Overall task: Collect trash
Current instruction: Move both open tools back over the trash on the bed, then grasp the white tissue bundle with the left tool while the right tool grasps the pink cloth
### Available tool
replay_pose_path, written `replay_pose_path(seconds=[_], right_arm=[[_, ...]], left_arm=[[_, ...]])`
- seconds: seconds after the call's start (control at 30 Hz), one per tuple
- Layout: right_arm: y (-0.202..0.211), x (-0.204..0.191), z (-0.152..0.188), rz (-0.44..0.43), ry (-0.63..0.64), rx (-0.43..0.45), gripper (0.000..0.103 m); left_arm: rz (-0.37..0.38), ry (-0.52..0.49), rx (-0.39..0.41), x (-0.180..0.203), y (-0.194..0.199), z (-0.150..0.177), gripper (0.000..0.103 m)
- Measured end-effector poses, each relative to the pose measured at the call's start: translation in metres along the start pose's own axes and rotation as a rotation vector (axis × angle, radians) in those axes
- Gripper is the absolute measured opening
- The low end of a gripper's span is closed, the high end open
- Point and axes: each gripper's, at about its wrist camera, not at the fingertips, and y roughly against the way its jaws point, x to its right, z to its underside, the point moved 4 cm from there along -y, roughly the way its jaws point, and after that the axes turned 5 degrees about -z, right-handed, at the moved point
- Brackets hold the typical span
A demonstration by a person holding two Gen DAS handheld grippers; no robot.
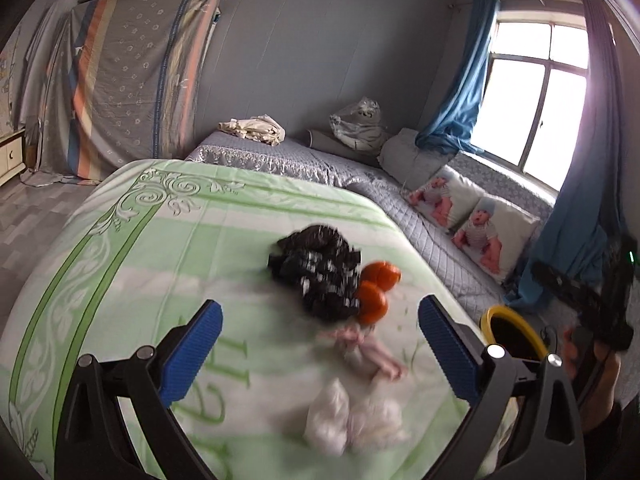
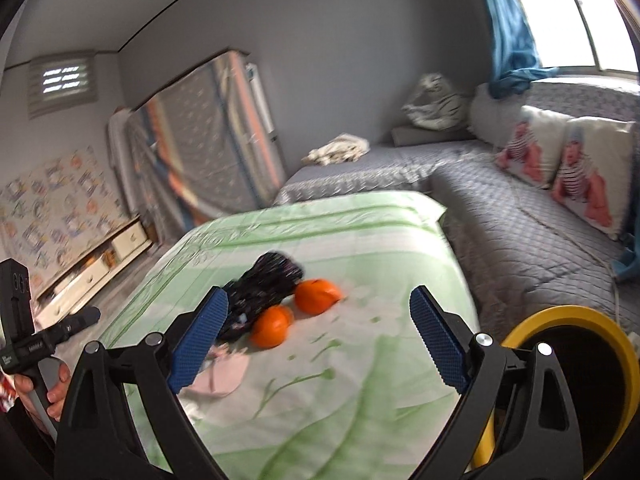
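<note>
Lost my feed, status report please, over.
Both grippers open, empty: left gripper, right gripper. Crumpled white wads on green bedspread, ungrabbed. Yellow bin alongside. Nothing blocking.

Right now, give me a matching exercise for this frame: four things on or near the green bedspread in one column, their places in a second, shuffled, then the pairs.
Things:
1. oranges
2. black bundle
3. white bags
4. yellow bin

Places:
A. off the bed's edge, by the right gripper
B. nearest the left gripper, between its open jaws
C. touching the black bundle's bin-facing side
D. farthest up the bedspread of the pile

Pairs: 1-C, 2-D, 3-B, 4-A
</note>
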Motion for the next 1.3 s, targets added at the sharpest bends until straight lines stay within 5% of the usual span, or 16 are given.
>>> replay_pose_path(seconds=[0.47,1.03,1.3], right_arm=[[-0.055,-0.058,0.041,-0.135,0.078,-0.221,0.088],[-0.111,-0.077,0.071,-0.218,0.096,-0.490,0.084],[-0.133,-0.076,0.081,-0.249,0.061,-0.593,0.072]], left_arm=[[0.096,-0.157,-0.109,0.027,0.008,0.074,0.095],[0.136,-0.167,-0.215,0.035,-0.032,0.084,0.094],[0.123,-0.175,-0.260,0.040,-0.048,0.089,0.080]])
